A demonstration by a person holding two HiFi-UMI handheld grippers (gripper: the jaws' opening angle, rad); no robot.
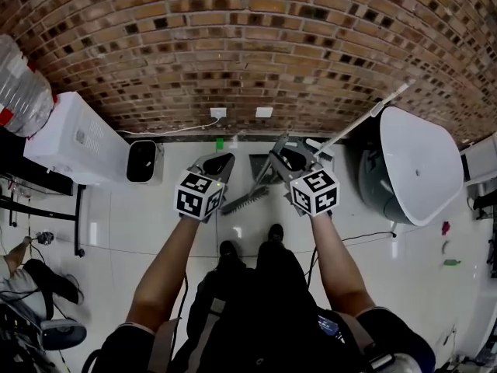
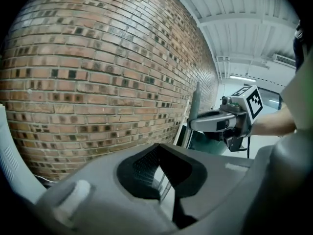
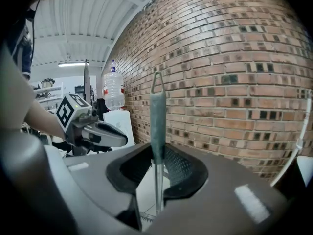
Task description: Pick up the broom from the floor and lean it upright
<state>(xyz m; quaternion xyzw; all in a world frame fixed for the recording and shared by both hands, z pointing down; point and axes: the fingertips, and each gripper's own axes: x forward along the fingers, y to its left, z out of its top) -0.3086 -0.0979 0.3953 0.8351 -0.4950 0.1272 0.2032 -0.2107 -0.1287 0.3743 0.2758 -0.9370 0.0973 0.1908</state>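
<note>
The broom stands nearly upright, its brush head low over the white floor in front of the brick wall. My right gripper is shut on the broom's handle. In the right gripper view the green handle rises straight up between the pads of the right gripper and ends in a hanging loop. My left gripper is level with it on the left, apart from the broom. In the left gripper view the left gripper stands slightly open with nothing between its pads.
The brick wall is close ahead. A white water dispenser and a small bin stand at the left. At the right are a large white tub and a white pole leaning on the wall. A cable lies on the floor.
</note>
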